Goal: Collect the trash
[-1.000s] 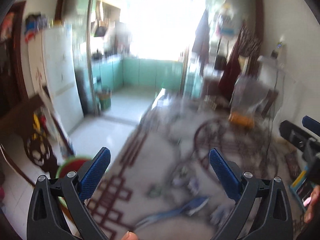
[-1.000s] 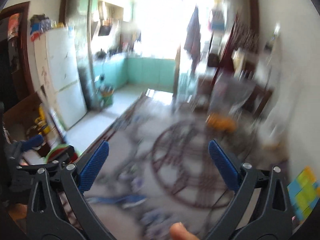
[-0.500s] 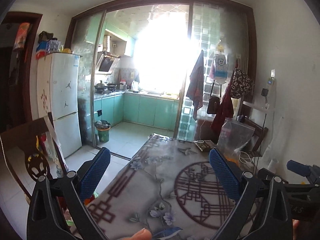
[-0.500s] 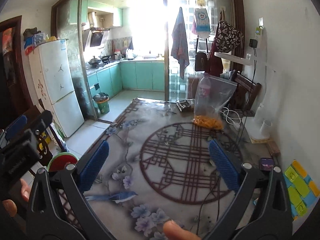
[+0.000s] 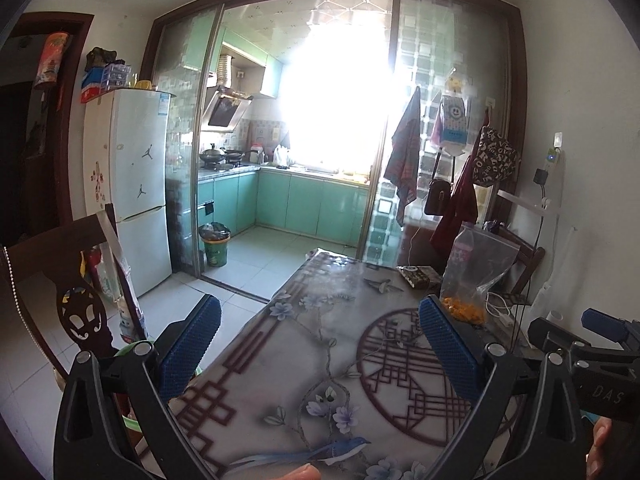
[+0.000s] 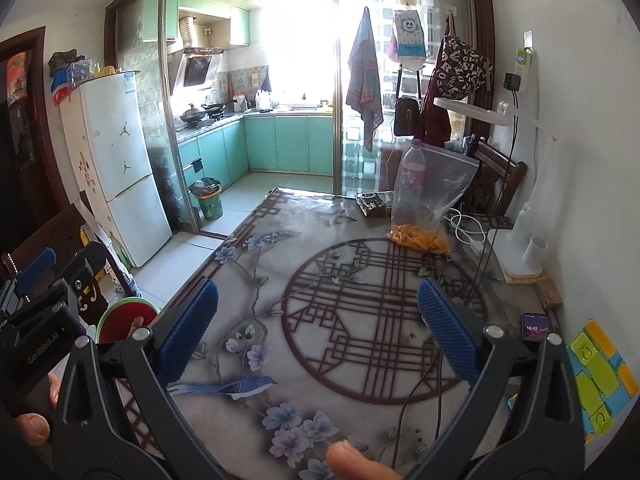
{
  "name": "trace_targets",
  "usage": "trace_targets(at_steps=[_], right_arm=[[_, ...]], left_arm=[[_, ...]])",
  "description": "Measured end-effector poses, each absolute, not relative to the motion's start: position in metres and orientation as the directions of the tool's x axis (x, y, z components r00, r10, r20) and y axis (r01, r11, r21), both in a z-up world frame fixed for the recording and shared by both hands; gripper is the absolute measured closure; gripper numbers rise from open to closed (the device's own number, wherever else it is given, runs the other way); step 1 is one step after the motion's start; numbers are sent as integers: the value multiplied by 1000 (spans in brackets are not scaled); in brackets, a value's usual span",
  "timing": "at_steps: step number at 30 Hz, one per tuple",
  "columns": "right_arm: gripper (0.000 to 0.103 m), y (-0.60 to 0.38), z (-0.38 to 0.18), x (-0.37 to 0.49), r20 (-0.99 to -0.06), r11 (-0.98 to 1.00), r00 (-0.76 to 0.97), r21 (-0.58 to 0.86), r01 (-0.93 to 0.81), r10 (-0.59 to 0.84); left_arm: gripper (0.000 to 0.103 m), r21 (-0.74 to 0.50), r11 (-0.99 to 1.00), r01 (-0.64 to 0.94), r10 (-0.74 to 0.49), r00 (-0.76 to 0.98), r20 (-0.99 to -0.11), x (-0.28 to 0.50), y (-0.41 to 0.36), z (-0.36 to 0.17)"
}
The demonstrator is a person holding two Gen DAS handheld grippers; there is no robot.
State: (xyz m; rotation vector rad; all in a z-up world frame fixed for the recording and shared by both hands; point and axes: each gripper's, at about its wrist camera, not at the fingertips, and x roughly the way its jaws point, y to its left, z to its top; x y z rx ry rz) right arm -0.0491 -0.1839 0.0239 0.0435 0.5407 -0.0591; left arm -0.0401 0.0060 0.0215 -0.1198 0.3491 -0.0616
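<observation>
Now held above the near edge of the table [image 6: 304,292]: left gripper [image 5: 320,344] and right gripper [image 6: 318,322], each spread wide, blue pads [image 6: 188,330] well apart, gripping nothing. No loose trash clearly seen on the tabletop. Toward the far right corner, a clear zip bag [image 6: 430,200] standing upright with orange bits at its bottom, a plastic bottle [image 6: 412,170] just behind it, a dark packet [image 6: 374,202] beside it nearer the far edge. Along the right edge, white cables [image 6: 466,228], a white lamp base [image 6: 520,256], a phone [image 6: 534,326] with lit screen; near the right corner, a yellow and blue sheet [image 6: 596,376]. Off the left edge, down low, a red and green basin [image 6: 124,316] by a dark chair [image 5: 52,280]. Beyond the far edge, on the kitchen floor, a green bin [image 6: 208,198] lined with a dark bag, near the white fridge [image 6: 116,160]. Fingertip [image 6: 348,460] visible at the bottom of the right view
</observation>
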Motion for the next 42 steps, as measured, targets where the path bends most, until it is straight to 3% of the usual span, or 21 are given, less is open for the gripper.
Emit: trace_targets(at_steps=[34,42], right_arm=[[5,-193,20,-44,-541,997,839,27,78,-51],[5,-199,-1,-22,-592,995,805,51,84,-38]], left_arm=[[8,-92,996,21,-57,911,-408,-29,3,8],[8,-106,994,21,-70,870,-487,-4,7,-18]])
